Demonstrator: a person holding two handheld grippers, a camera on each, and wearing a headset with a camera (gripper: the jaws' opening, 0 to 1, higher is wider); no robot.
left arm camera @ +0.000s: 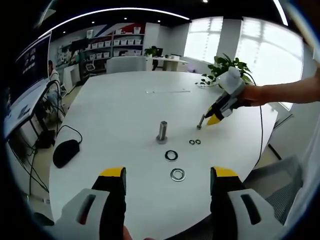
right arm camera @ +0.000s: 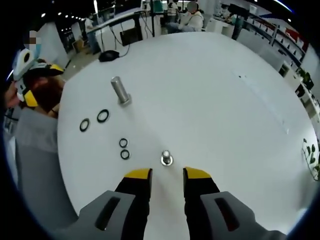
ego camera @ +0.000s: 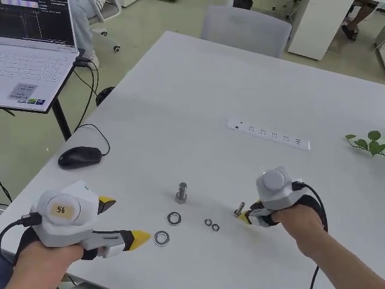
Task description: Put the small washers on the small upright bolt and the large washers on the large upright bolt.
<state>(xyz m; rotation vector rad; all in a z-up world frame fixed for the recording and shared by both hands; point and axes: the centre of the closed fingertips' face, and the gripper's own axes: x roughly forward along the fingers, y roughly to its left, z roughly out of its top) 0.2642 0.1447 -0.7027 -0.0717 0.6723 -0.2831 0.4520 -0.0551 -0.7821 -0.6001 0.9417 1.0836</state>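
Observation:
On the white table (ego camera: pixel 198 96) the large upright bolt (ego camera: pixel 181 192) stands with two large washers (ego camera: pixel 174 218) (ego camera: pixel 161 238) lying flat in front of it. Two small washers (ego camera: pixel 208 222) (ego camera: pixel 215 227) lie side by side to their right. The small upright bolt (ego camera: pixel 239 209) stands just off the tips of my right gripper (ego camera: pixel 246 215). In the right gripper view that gripper (right arm camera: pixel 167 175) is open, with the small bolt (right arm camera: pixel 166 158) just beyond the gap. My left gripper (ego camera: pixel 123 220) is open near the table's front edge; in its own view (left arm camera: pixel 168 173) the nearest large washer (left arm camera: pixel 177 175) lies between its jaws.
A white power strip (ego camera: pixel 269 133) lies across the table's middle right. A black mouse (ego camera: pixel 79 157) with its cable sits near the left edge, beside a laptop (ego camera: pixel 30 60) on a separate stand. Plant leaves (ego camera: pixel 370 143) reach in at the right. A grey chair (ego camera: pixel 246 30) stands at the far side.

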